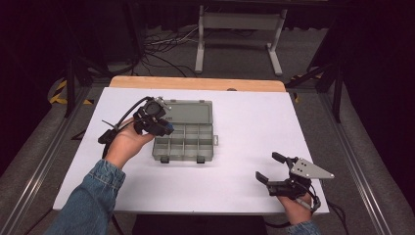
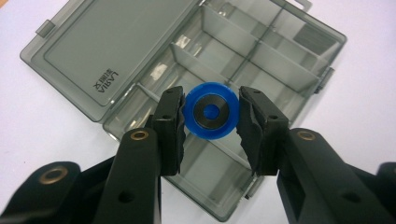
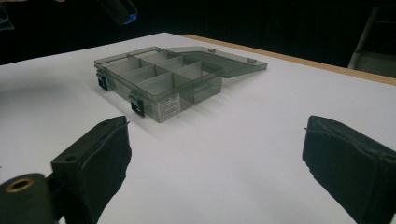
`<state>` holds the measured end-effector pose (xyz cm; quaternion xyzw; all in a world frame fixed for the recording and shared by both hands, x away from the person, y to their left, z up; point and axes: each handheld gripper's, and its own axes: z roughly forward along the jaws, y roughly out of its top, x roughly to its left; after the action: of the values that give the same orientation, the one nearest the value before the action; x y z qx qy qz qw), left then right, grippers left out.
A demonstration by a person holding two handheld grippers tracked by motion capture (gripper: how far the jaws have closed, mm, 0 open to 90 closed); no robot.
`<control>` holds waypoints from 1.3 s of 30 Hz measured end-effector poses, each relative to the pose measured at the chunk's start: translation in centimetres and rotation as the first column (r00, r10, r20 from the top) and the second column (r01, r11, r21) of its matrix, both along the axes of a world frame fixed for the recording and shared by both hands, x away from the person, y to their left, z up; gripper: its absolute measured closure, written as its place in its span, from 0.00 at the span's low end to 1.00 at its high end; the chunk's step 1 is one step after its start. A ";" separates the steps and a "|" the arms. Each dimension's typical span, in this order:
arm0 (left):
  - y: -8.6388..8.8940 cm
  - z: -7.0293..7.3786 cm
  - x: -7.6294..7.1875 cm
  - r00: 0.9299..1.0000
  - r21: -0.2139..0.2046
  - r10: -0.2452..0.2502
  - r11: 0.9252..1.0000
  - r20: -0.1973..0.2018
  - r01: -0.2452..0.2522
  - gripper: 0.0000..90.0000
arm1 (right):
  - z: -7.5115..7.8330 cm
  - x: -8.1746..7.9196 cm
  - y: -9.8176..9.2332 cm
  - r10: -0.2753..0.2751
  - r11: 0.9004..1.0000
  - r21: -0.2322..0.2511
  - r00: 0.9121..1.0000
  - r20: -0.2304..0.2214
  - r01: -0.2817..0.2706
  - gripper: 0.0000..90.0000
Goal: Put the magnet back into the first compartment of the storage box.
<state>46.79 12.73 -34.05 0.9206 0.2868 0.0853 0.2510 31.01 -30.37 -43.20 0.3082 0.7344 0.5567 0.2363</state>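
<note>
I count two grippers, one organiser box and one blue piece on my feeds. In the high view my left gripper (image 1: 164, 128) sits left of centre, over the left edge of the box, and my right gripper (image 1: 271, 169) is at the lower right, well apart from everything else.

In the left gripper view, my left gripper (image 2: 210, 116) is clenched on a single blue ring-shaped part (image 2: 209, 111) with a dark disc on its face. Both pads press its sides at the centre of the frame. It hangs above the open compartments of the grey translucent organiser box (image 2: 261, 60). The box's one lid (image 2: 112, 46) is folded flat open at the upper left of that frame.

In the right gripper view, my right gripper (image 3: 215, 163) is released, its two pads standing wide at the lower corners with nothing between them but bare white tabletop (image 3: 261, 140). The box (image 3: 159, 84) sits upper left of centre there, showing two black latches (image 3: 137, 106) on its front wall. I count about eight compartments, none of which I can see anything in. The blue part (image 3: 130, 18) peeks in at the top left edge of that frame.
</note>
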 end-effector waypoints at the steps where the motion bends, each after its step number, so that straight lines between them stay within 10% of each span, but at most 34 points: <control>1: 0.0 -0.1 0.2 1.000 0.006 0.004 1.000 0.001 -0.004 0.69 | 0.0 0.0 0.0 0.000 1.000 0.001 1.000 -0.001 0.000 0.09; 39: 0.9 -4.7 4.2 0.991 0.057 0.114 0.992 -0.073 -0.110 0.69 | 0.0 0.1 -0.2 0.008 1.000 0.009 1.000 -0.005 -0.008 0.09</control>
<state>51.03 13.58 -38.79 0.9119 0.3452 0.0715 0.2102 31.10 -30.52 -43.21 0.3077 0.7337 0.5600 0.2311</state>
